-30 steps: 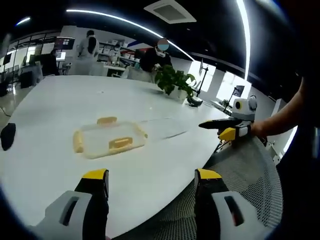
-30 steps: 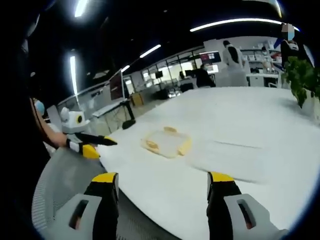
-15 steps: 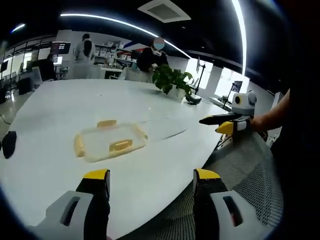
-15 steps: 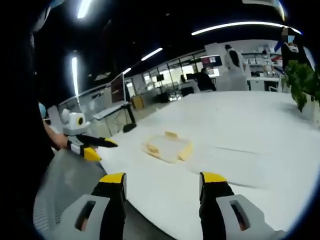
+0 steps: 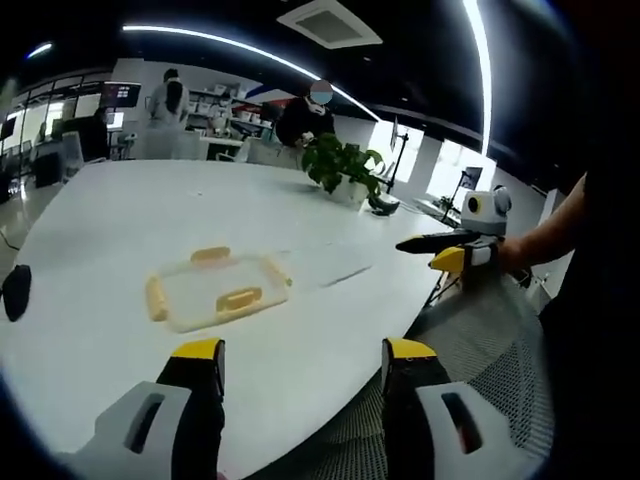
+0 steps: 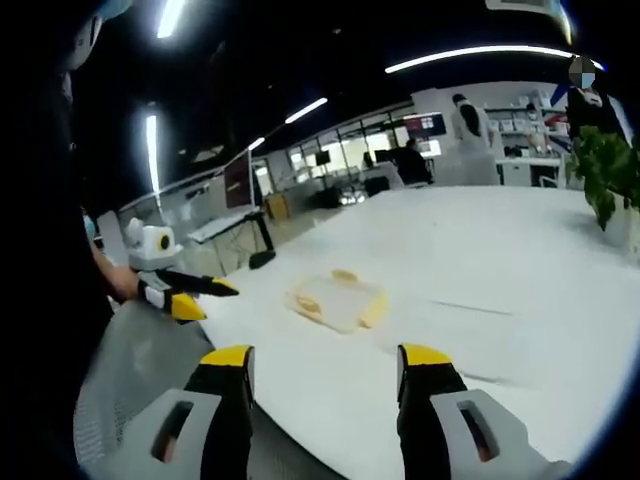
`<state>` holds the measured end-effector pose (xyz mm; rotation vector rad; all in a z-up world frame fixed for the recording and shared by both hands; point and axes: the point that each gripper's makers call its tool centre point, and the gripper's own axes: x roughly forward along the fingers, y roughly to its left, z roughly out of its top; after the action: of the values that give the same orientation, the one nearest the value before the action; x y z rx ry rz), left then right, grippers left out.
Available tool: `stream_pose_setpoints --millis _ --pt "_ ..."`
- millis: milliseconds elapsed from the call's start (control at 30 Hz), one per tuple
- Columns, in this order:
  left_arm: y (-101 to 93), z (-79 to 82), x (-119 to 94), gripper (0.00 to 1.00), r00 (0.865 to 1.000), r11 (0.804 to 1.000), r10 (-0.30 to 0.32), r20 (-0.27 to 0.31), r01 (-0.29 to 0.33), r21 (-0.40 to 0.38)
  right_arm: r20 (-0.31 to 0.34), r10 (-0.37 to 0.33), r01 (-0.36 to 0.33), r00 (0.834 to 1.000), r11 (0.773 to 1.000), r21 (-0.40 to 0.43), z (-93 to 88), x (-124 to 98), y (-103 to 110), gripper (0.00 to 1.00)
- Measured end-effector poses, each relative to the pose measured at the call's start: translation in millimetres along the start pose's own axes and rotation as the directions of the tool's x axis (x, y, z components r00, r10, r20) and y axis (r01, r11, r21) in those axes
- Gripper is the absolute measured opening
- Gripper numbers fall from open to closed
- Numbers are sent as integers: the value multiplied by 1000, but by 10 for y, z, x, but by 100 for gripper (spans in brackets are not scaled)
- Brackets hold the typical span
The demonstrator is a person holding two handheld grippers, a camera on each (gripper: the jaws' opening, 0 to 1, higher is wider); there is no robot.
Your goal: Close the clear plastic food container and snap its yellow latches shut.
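Clear container (image 5: pixel 215 290) with yellow latches (image 5: pixel 240 298) lies flat on table (image 5: pixel 120 210).

No legible text, label, brand, number or sign in either view.

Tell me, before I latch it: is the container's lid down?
Apparently down: the container lies flat on the table, nothing raised. Whether its latches are snapped, cannot tell.

Right gripper (image 6: pixel 323 362) has narrowed its jaws a little — container (image 5: pixel 214 291) unmoved, cameras shifted slightly.
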<state>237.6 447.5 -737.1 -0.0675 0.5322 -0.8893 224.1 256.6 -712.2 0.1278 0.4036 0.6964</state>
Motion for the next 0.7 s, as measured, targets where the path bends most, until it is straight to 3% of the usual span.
stream_pose_setpoints --millis 200,367,500,700 --pt "28 51 56 63 1000 1000 -8 4 8 12 26 -9 9 1000 1000 1 127 28 -38 57" --pt "1 94 83 63 999 994 -39 -15 40 98 29 8 -7 1000 1000 -23 224 84 8 57" --pt "33 157 99 63 998 991 -56 -24 58 122 44 24 -23 999 999 -27 321 147 41 57" --pt "181 216 129 62 999 993 -48 -22 50 106 36 50 -48 998 998 -46 379 272 51 57"
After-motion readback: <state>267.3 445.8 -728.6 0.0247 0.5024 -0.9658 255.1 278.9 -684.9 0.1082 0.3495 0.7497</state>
